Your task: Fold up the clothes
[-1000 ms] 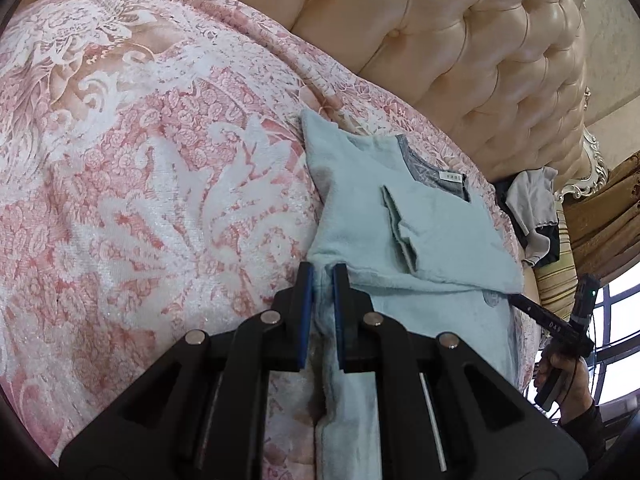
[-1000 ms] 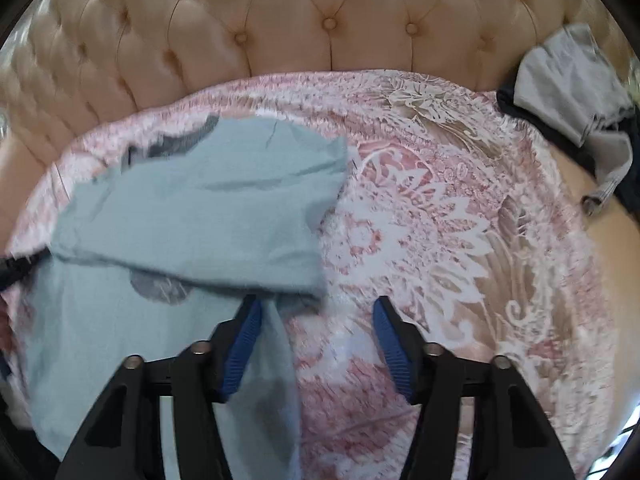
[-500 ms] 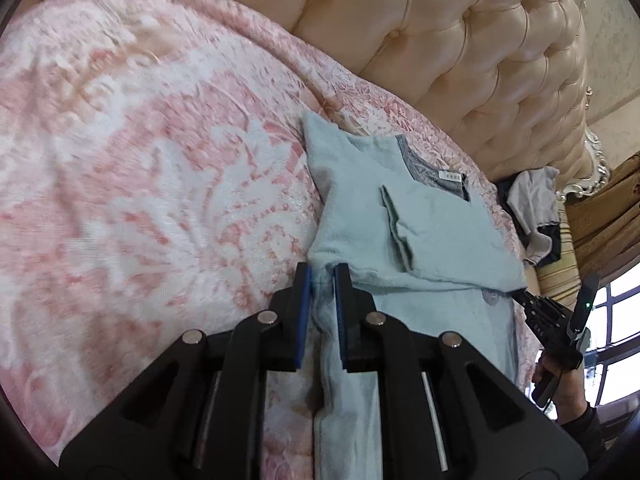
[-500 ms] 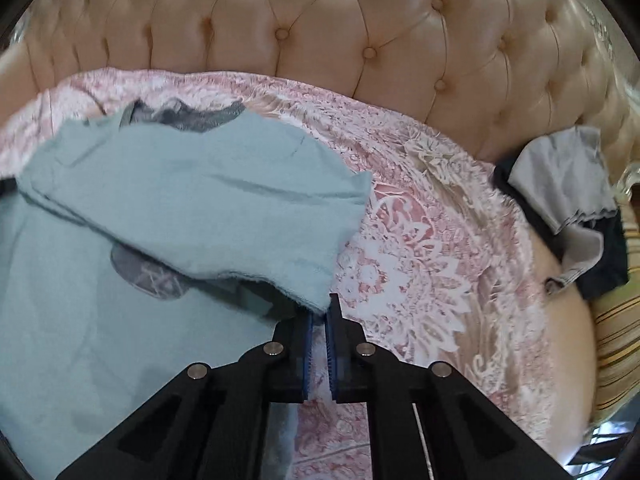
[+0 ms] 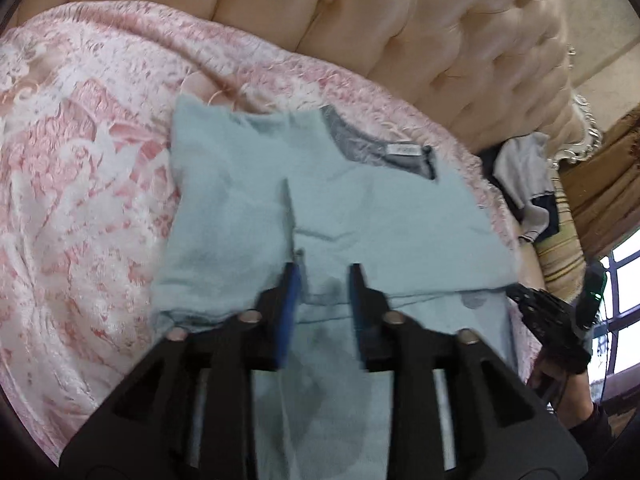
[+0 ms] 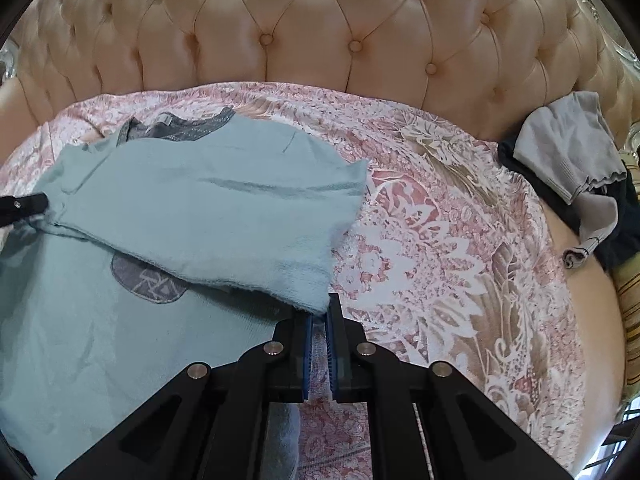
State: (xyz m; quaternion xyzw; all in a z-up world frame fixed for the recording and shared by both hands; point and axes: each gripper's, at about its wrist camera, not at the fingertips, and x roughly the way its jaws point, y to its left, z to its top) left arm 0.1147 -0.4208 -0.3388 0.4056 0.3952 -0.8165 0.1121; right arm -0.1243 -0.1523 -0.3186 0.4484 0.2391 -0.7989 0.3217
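A light blue T-shirt point(image 5: 380, 232) with a grey collar lies flat on the bed, both sleeves folded inward over its chest. My left gripper point(image 5: 322, 280) hovers open over the middle of the shirt, with nothing between its fingers. In the right wrist view, my right gripper point(image 6: 320, 320) is shut on the edge of the T-shirt point(image 6: 200, 208), just below the folded sleeve; pale cloth shows between the blue pads. At the shirt's far side, the right gripper point(image 5: 524, 300) appears blurred in the left wrist view.
A pink and white patterned bedspread point(image 6: 440, 240) covers the bed. A tufted beige headboard point(image 6: 320, 20) rises behind it. Grey and dark clothes point(image 6: 568, 152) are piled at the right end by a striped cushion point(image 6: 632, 320). A person's hand point(image 5: 560, 384) holds the right gripper.
My left gripper has opened, let go of the shirt's left edge and moved right over the shirt. The right gripper closed on the shirt's right edge and stays shut.
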